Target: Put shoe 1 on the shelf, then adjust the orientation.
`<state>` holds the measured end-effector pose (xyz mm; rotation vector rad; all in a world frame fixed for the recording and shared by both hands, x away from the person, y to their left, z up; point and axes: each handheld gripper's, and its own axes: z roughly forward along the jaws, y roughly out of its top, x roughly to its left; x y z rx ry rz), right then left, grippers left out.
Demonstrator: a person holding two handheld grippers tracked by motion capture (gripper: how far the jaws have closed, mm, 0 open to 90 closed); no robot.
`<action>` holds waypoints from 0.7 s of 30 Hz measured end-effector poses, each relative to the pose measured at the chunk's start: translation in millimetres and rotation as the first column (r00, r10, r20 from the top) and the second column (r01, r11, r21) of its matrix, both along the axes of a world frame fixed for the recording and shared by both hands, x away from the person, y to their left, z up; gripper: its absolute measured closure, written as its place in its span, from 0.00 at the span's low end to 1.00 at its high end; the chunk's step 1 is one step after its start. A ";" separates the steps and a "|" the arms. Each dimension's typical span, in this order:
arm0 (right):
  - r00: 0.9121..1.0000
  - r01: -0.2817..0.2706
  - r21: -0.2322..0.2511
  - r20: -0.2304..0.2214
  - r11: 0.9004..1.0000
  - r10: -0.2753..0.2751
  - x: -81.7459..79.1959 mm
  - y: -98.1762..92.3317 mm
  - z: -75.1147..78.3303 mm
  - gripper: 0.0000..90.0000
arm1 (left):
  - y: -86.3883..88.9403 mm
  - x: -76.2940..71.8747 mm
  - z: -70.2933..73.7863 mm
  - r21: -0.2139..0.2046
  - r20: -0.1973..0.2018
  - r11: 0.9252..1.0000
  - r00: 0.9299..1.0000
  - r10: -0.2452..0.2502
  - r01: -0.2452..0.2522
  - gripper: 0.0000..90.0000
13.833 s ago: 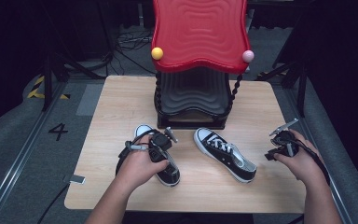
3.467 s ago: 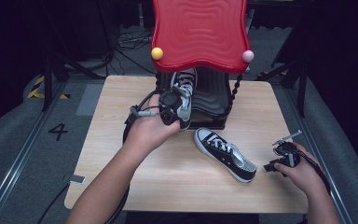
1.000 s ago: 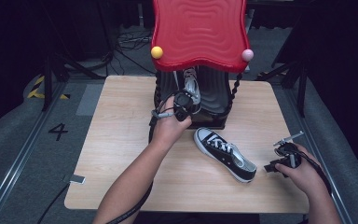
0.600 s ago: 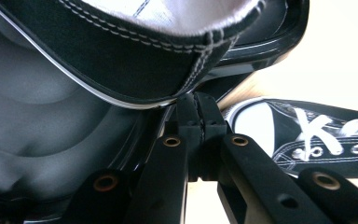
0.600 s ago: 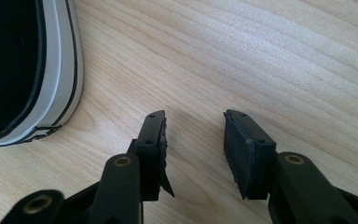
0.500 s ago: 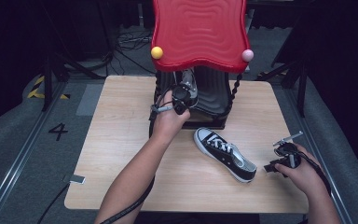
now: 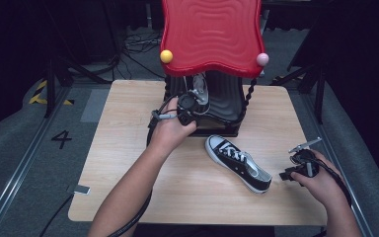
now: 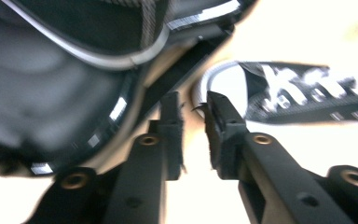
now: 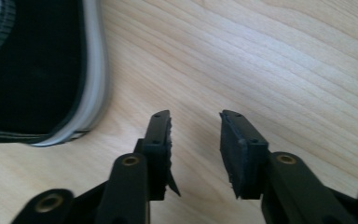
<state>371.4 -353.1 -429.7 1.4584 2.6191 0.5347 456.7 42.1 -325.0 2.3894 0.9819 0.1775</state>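
Left gripper (image 7: 193,101) sits at the front of the black shoe rack (image 7: 225,101), up against the sneaker on the rack (image 7: 198,94), which stands under the red wavy top (image 7: 211,34) toward the far edge of the table (image 7: 123,148). Its jaws have just been opening: in the left gripper view they stand apart with a bare gap between the pads (image 8: 219,126), so the grip is released and nothing is pinched. That view shows the dark rack shelf (image 8: 51,79) with a grey-trimmed shoe edge at upper left, and beyond the jaw tips the white toe cap and laces of the second sneaker (image 8: 279,91).

From above, the second sneaker (image 7: 238,163) lies on its sole on the table, in front of the rack and right of centre, toe toward the rack and heel toward the near right corner.

Right gripper (image 7: 303,160) rests near the right edge of the table, close beside that shoe's heel. Its jaws have just been closing, yet they remain parted over bare wood with nothing between them; the sneaker's black side and pale sole rim (image 9: 91,70) lie off to the left, apart from the pads (image 9: 161,140).

A yellow ball (image 7: 166,56) and a pink ball (image 7: 262,59) cap the rack's front corners.
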 end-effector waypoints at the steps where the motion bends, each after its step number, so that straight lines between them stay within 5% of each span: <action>1: 1.000 0.000 0.014 -0.003 1.000 0.000 -1.4 1.1 3.1 0.75 | 3.2 -3.4 0.5 0.004 -0.008 1.000 1.000 -0.004 0.004 0.81; 6: 1.000 -0.021 0.067 0.013 0.998 0.020 -7.3 5.7 18.1 0.79 | 19.8 -23.5 -3.3 0.005 -0.060 1.000 0.998 -0.016 0.016 0.73; 11: 0.998 -0.053 0.071 0.034 0.996 0.050 -13.2 11.8 29.2 0.78 | 37.9 -39.5 -11.5 -0.001 -0.104 1.000 0.994 -0.010 0.010 0.70; 14: 0.996 -0.087 0.088 0.038 0.992 0.084 -18.6 21.0 39.2 0.78 | 52.2 -51.4 -22.8 0.033 -0.127 0.999 0.992 -0.006 0.010 0.68; 21: 0.989 -0.128 0.056 0.083 0.990 0.123 -27.4 33.5 55.9 0.82 | 70.7 -65.6 -37.5 0.049 -0.173 0.999 0.985 0.000 0.009 0.68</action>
